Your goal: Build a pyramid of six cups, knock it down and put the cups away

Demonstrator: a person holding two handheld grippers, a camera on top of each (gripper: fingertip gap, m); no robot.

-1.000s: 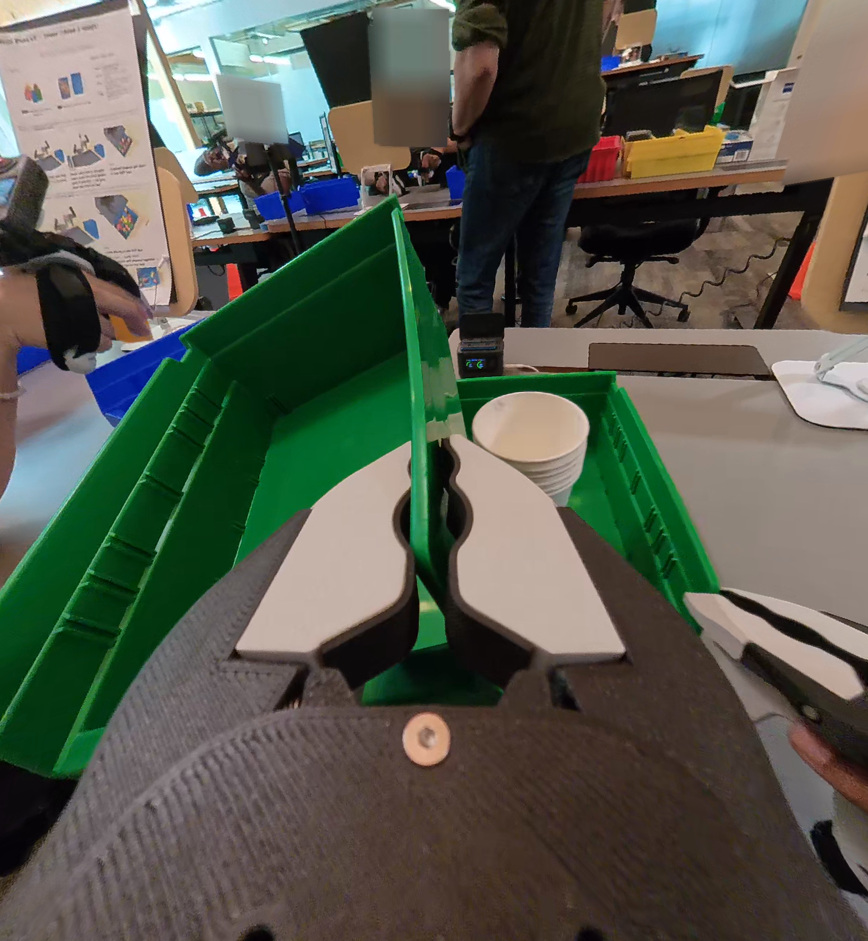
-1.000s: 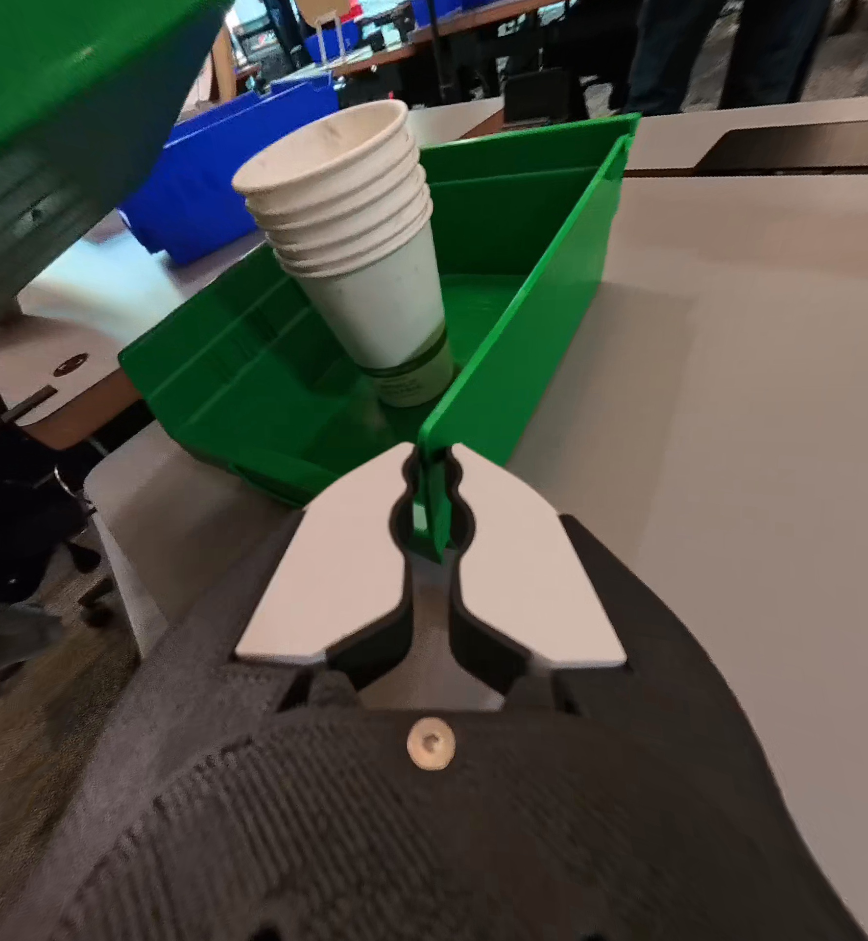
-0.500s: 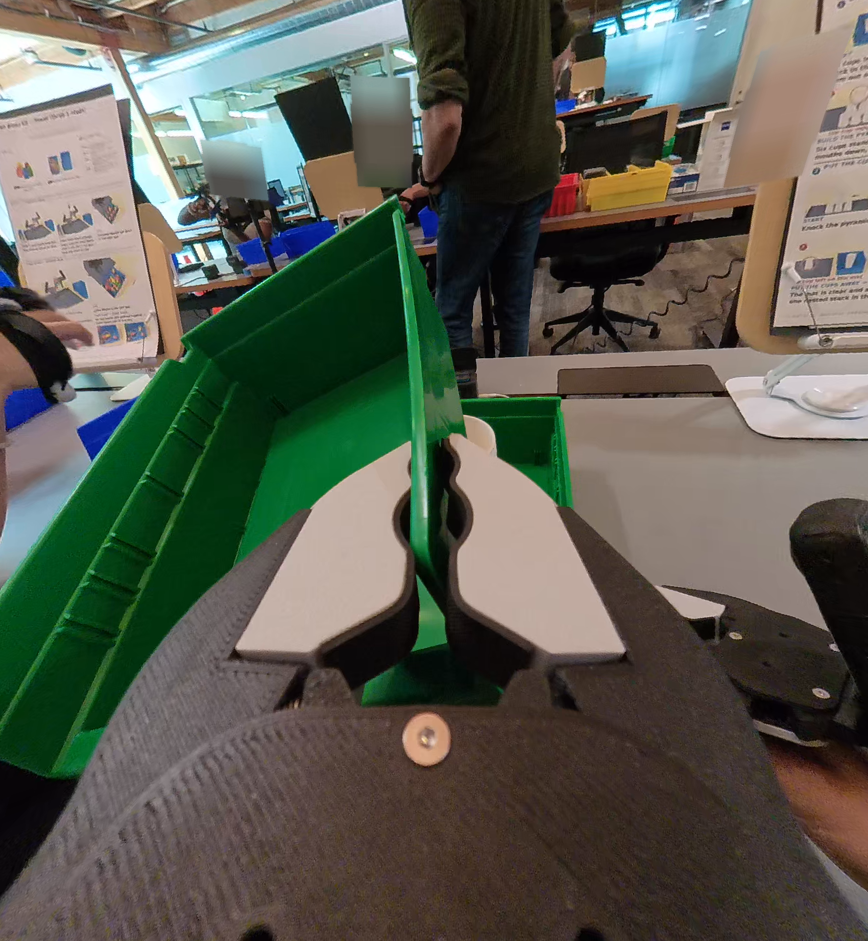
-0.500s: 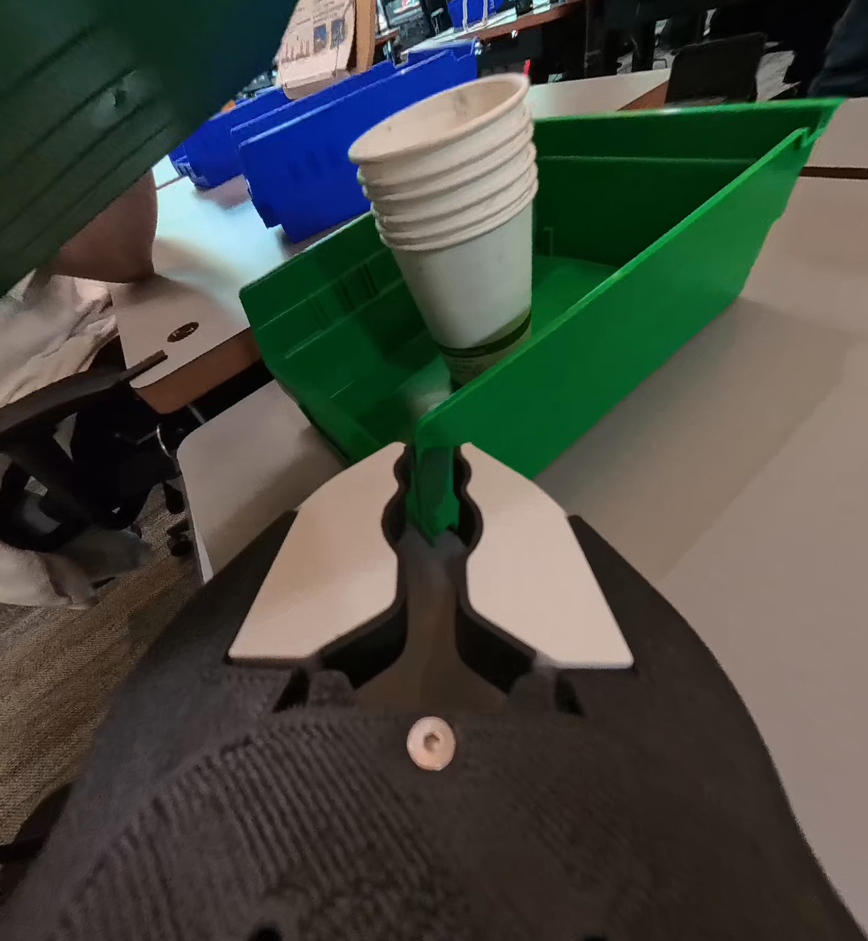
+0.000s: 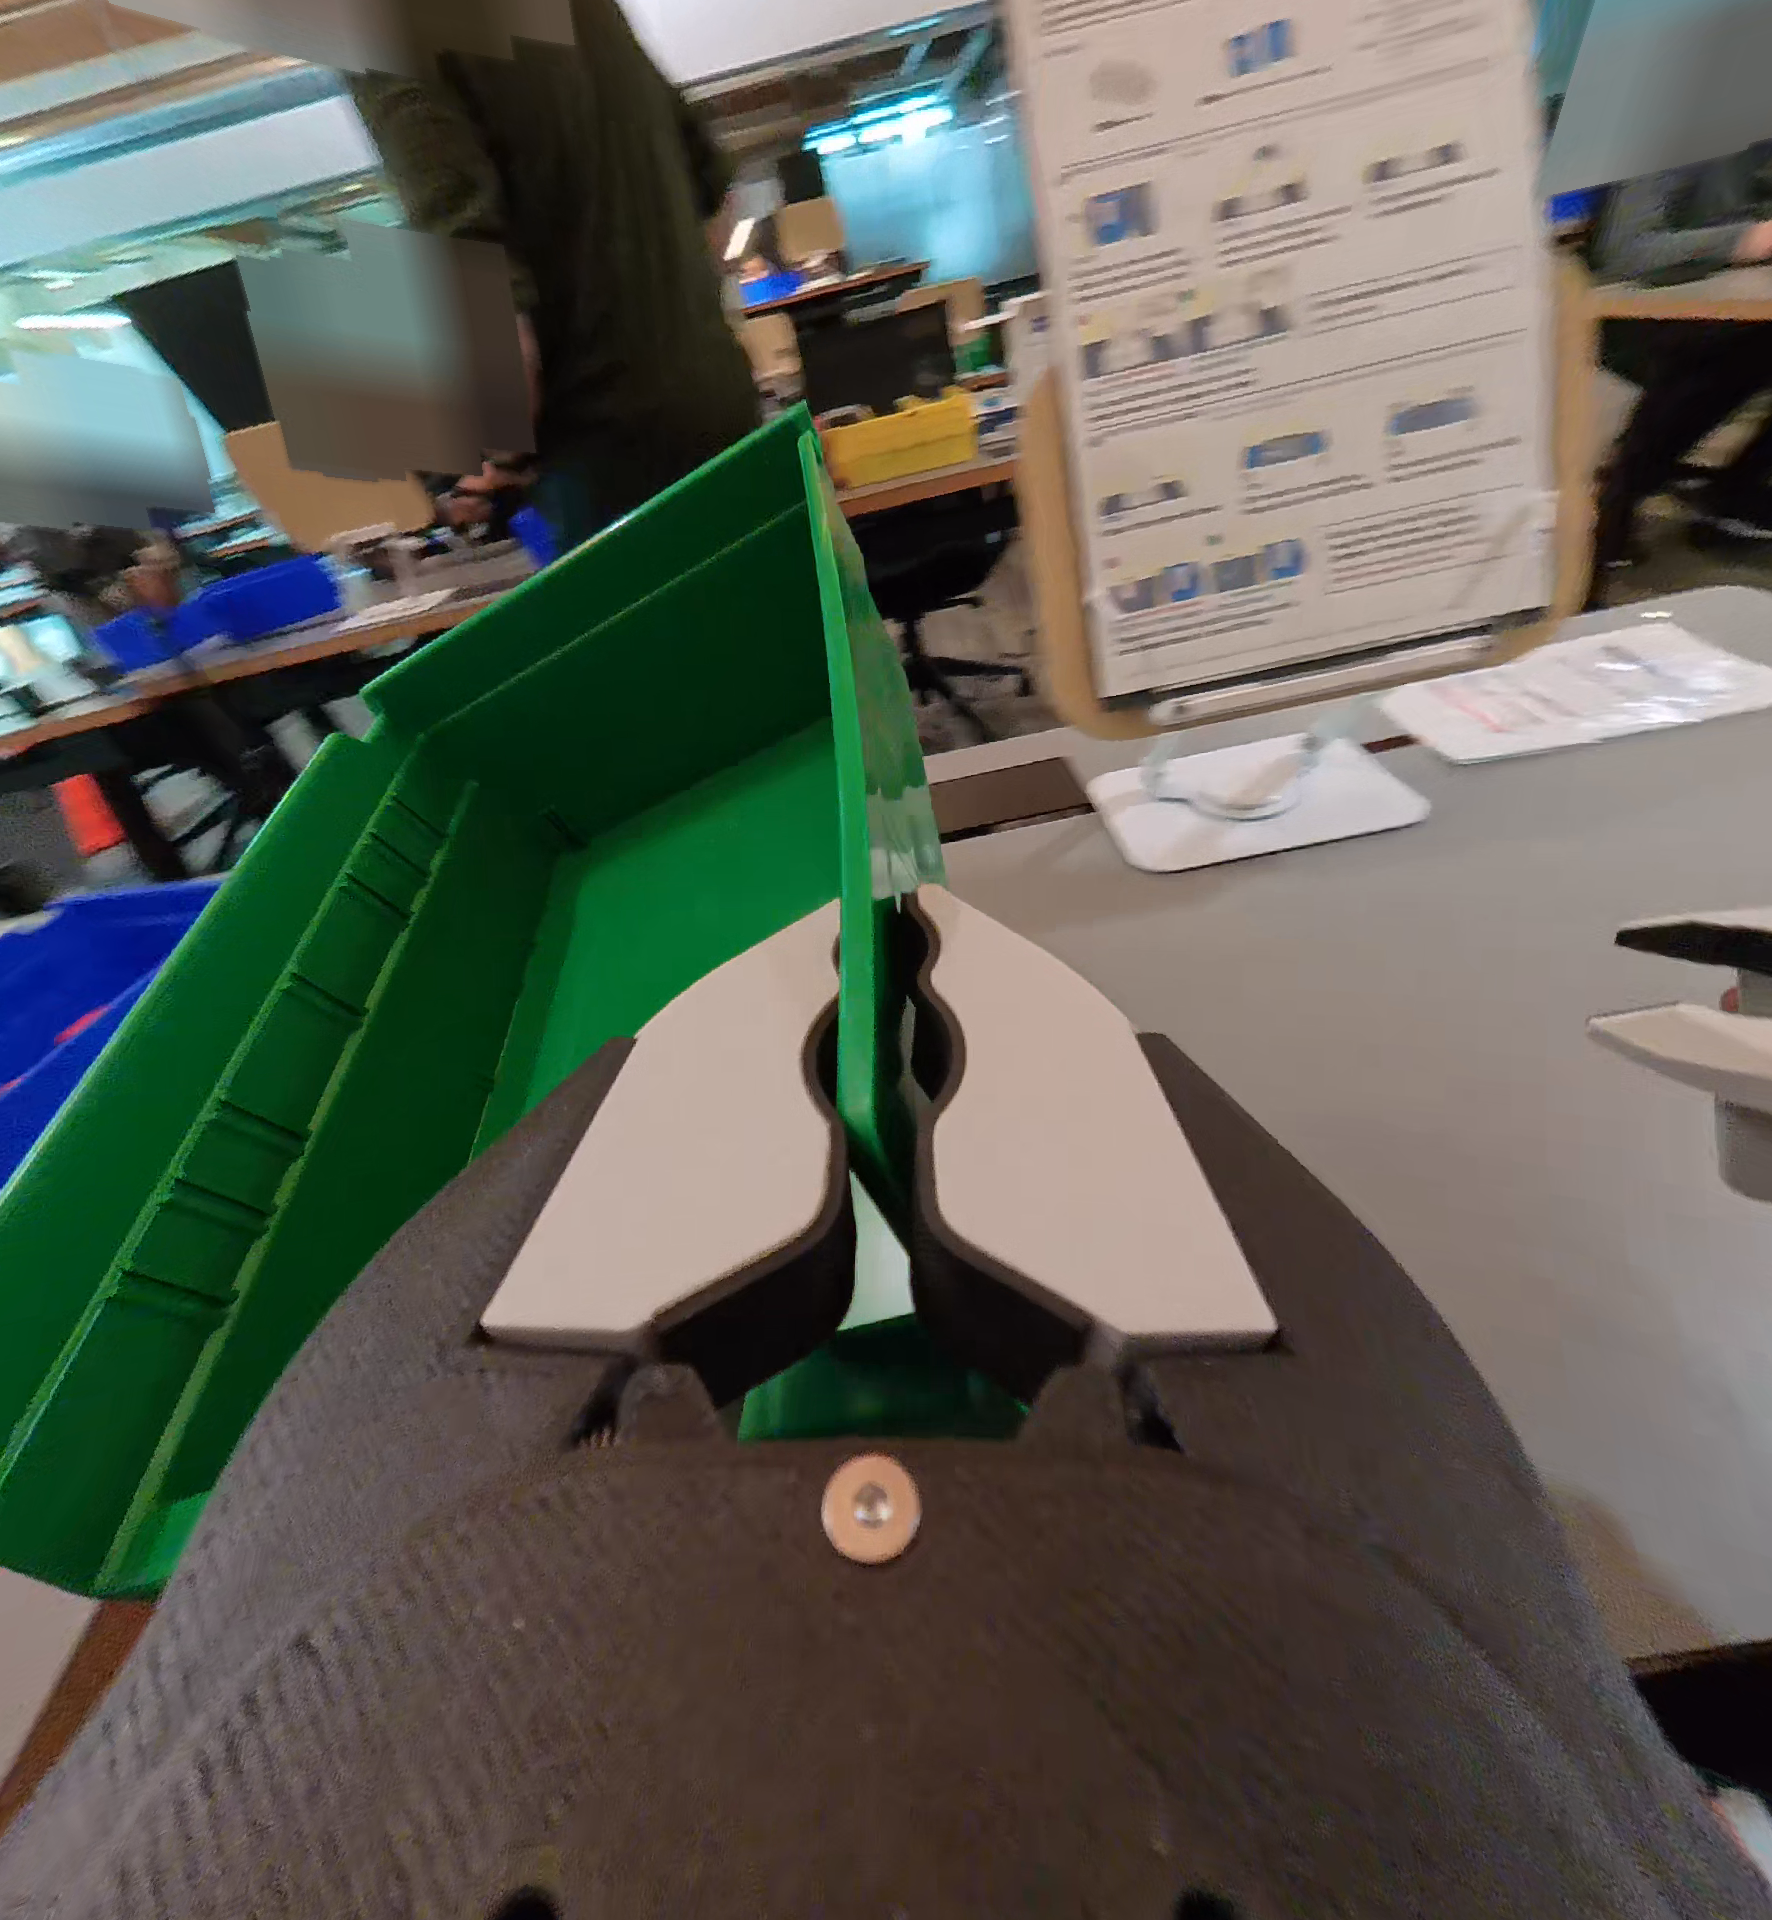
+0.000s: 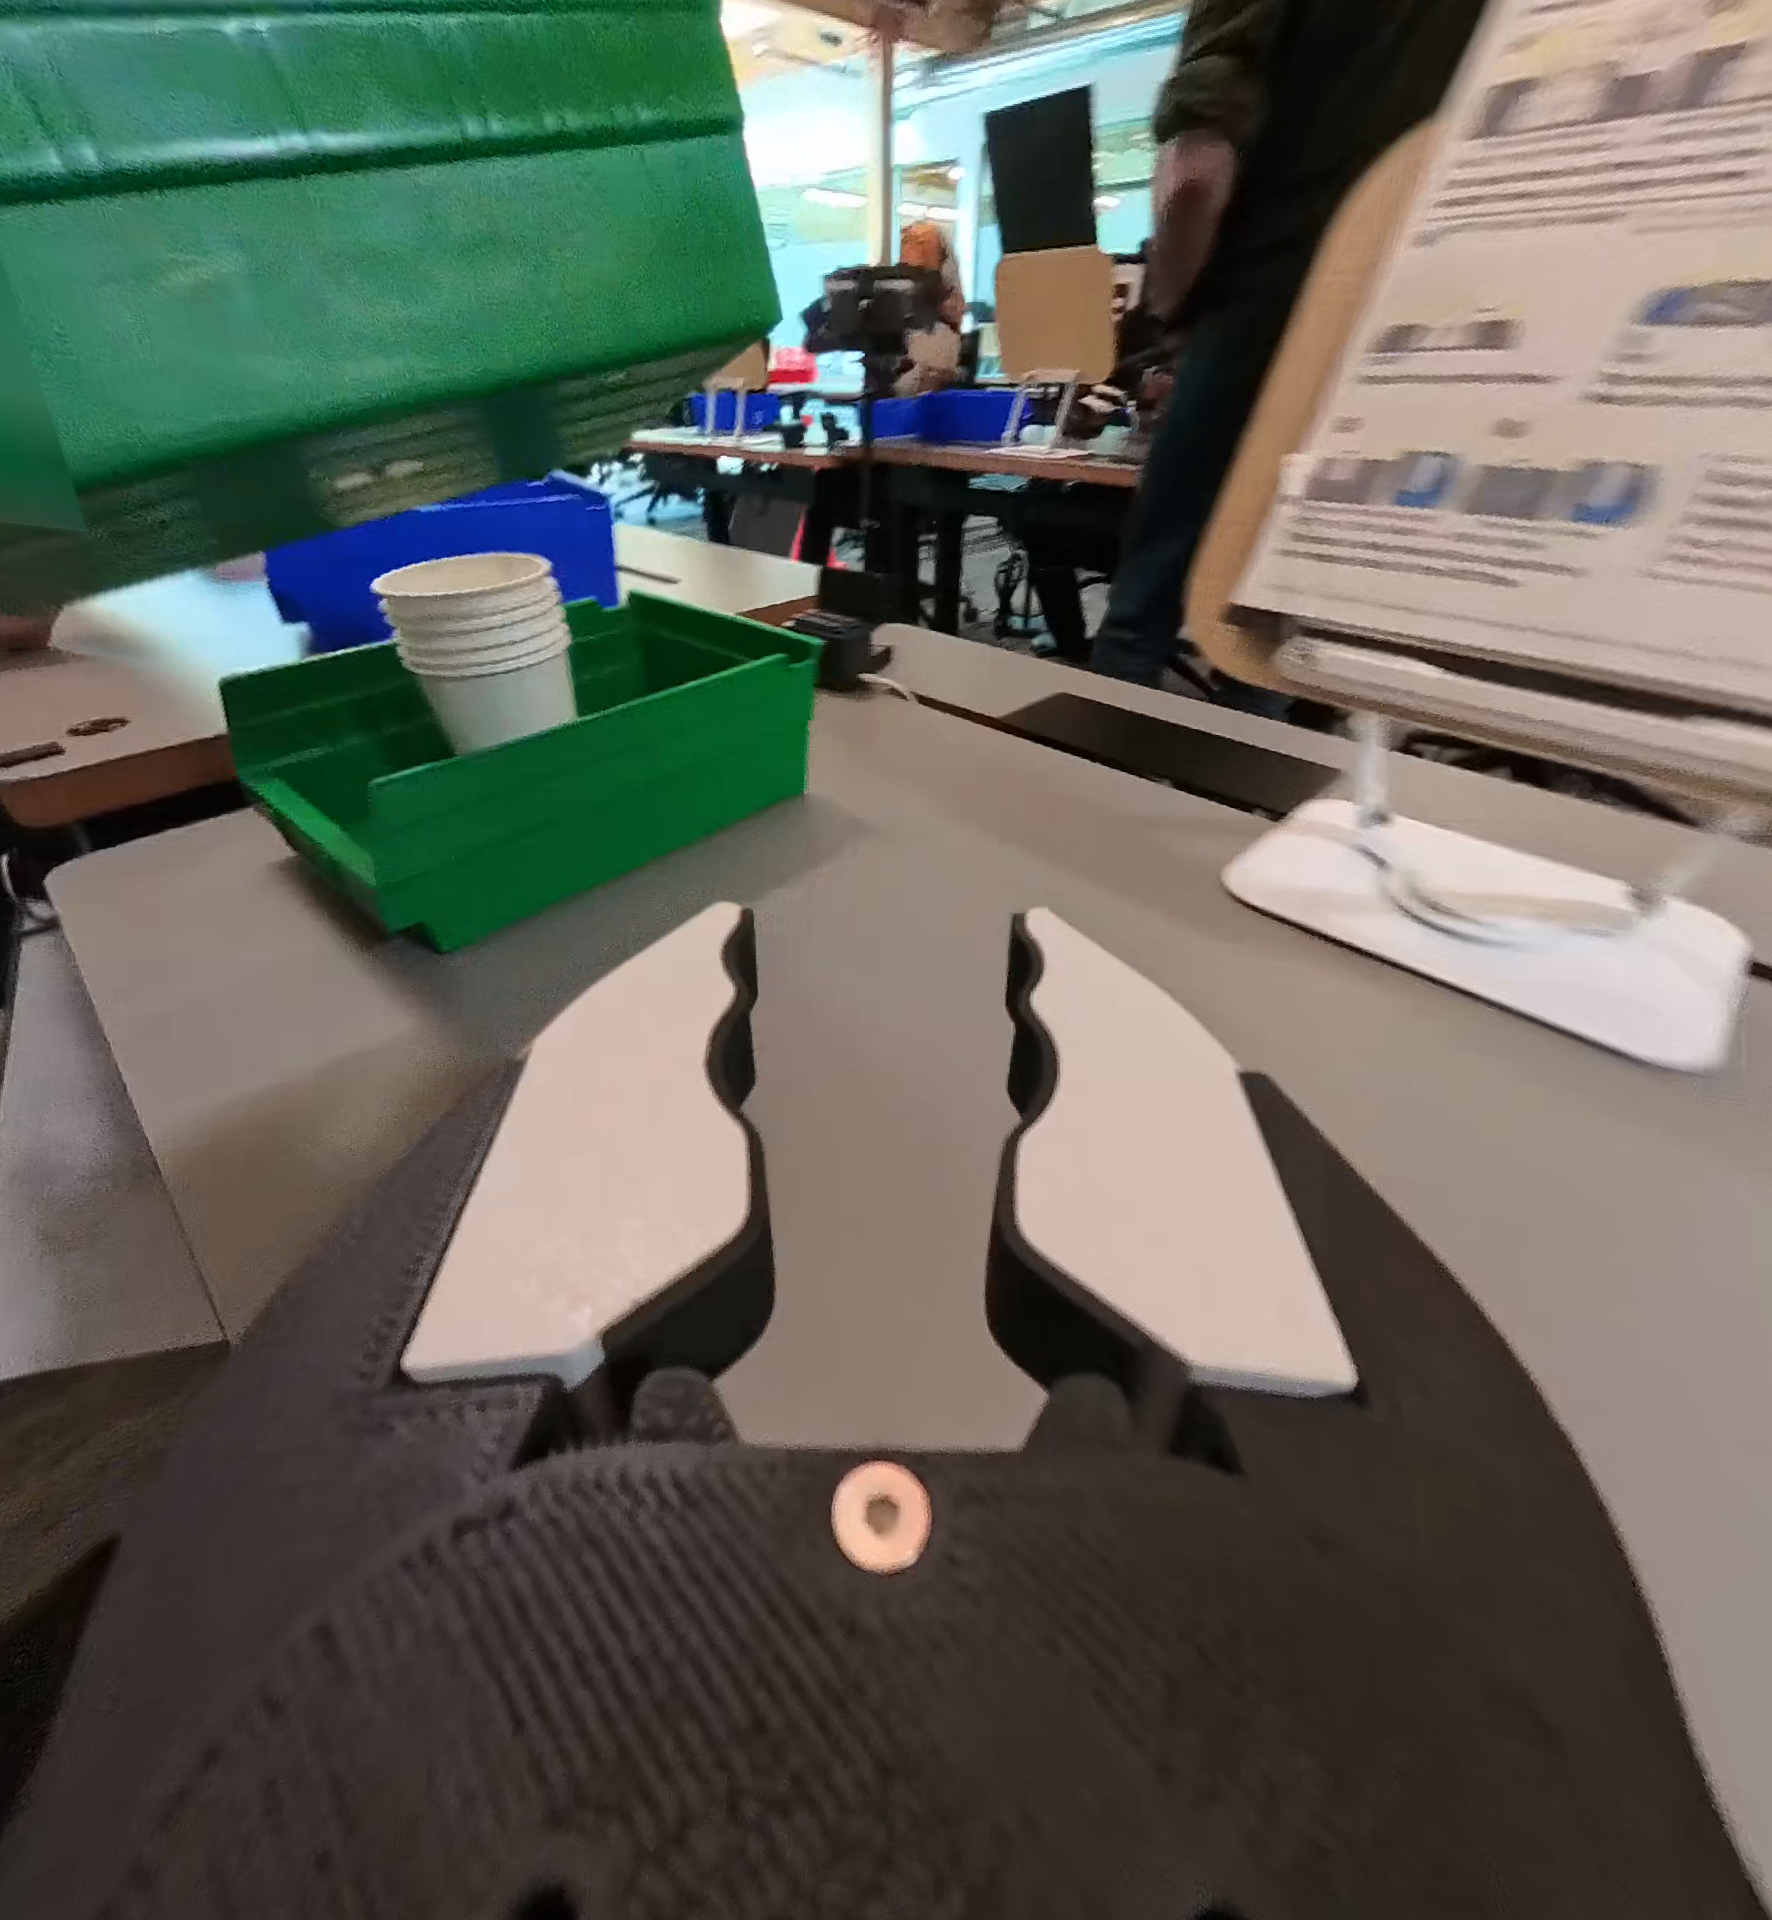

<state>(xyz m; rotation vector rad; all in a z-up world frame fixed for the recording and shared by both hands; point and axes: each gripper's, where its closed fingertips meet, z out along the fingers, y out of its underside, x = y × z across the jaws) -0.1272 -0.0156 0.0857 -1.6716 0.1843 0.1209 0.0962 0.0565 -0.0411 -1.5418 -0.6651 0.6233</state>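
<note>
My left gripper [image 5: 877,1023] has its fingers clamped on the side wall of an empty green bin [image 5: 591,831] held tilted above the tabletop [image 6: 965,831], while my right gripper [image 6: 880,997] hovers wide open, well apart from the cup-filled bin [image 6: 570,810] near the tabletop's far left corner.

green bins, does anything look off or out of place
One green bin hangs tilted in the air, the left tongs pinching its side wall. The other bin sits flat on the grey table with the paper cup stack leaning inside.

Two green bins [image 6: 591,800], one cup stack [image 6: 482,649], two claws [image 6: 882,935].
</note>
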